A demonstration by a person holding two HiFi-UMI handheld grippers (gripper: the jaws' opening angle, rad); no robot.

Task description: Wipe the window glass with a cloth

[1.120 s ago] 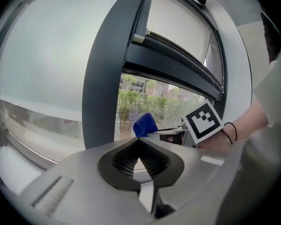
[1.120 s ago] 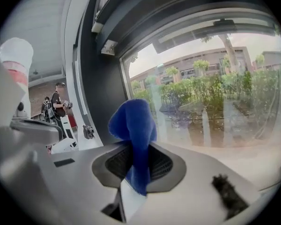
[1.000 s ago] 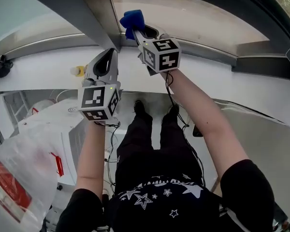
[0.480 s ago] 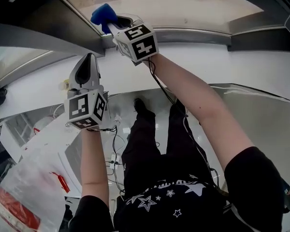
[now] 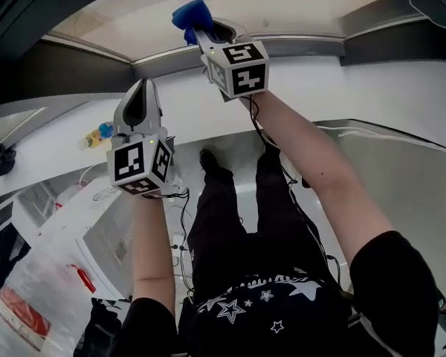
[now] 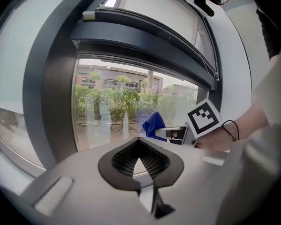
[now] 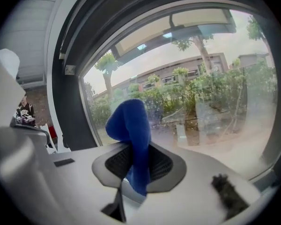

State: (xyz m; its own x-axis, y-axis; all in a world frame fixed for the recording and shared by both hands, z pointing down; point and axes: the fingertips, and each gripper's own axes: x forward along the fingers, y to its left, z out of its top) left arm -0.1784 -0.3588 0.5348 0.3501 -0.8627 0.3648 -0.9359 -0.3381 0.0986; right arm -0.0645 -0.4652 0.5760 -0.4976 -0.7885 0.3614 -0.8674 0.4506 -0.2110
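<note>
**A:** Where is the cloth?

**B:** The blue cloth (image 7: 130,125) is caught in the right claw (image 7: 139,162). The jaws are closed on it. A folded lump of it stands up out of the pads, and a short tail hangs down between them.

**A:** And where is that against the window?

**B:** In the head view the right claw is at 12 o'clock, on an arm stretched well out. The cloth end points at the window glass (image 5: 297,6), just past the grey lower rail (image 5: 305,45) of the frame. I cannot tell whether the cloth is touching the pane.

**A:** How does the glass look?

**B:** In the right gripper view it looks hazy and streaked toward 3 o'clock. Trees, shrubs and a long building show through it.

**A:** What about the other one?

**B:** The left claw (image 6: 138,140) has its jaws together at the tips with nothing between them. In the head view it sits at 9 o'clock, lower than the right claw and apart from it, in front of the white wall (image 5: 372,88) under the window. It points toward the dark frame post (image 6: 56,102). In its own view the right claw and the cloth show at about 2 o'clock from its tips.

**A:** Is there anything else nearby?

**B:** At 9 o'clock there are small yellow and blue things (image 5: 100,133) on the white ledge, too small to name. At 7 o'clock there is a clear plastic bag (image 5: 30,296).
</note>
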